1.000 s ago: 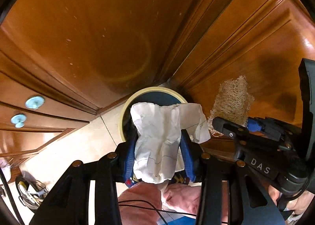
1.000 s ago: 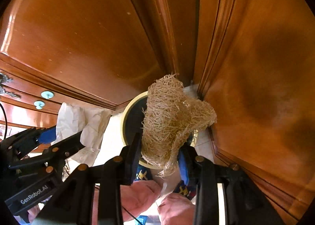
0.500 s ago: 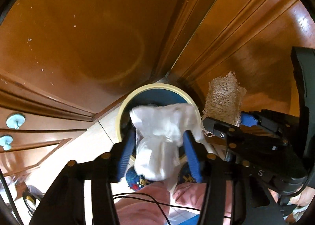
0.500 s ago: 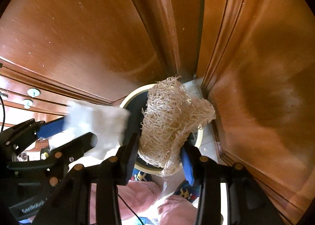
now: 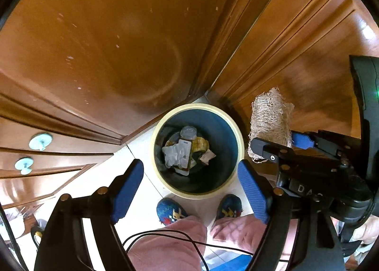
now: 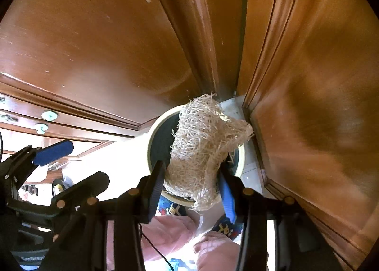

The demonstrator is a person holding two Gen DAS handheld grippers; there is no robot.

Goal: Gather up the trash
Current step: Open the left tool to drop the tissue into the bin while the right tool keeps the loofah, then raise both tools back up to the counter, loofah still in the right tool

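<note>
A round bin (image 5: 233, 128) with a cream rim and blue inside stands on the floor in the corner of wooden cabinets. White crumpled paper (image 5: 174, 156) lies inside it among other trash. My left gripper (image 5: 190, 176) is open and empty above the bin. My right gripper (image 6: 191, 176) is shut on a tan loofah sponge (image 6: 201, 145) and holds it over the bin (image 6: 151, 143). The loofah also shows in the left wrist view (image 5: 270, 124), right of the bin.
Wooden cabinet doors (image 5: 118, 34) close in behind and to the right of the bin. Drawers with pale round knobs (image 5: 40, 141) are at left. The person's slippered feet (image 5: 170, 210) stand just before the bin on the pale tile floor.
My left gripper has opened and the white paper has dropped into the bin. The right gripper still holds the loofah and has moved slightly over the bin.
</note>
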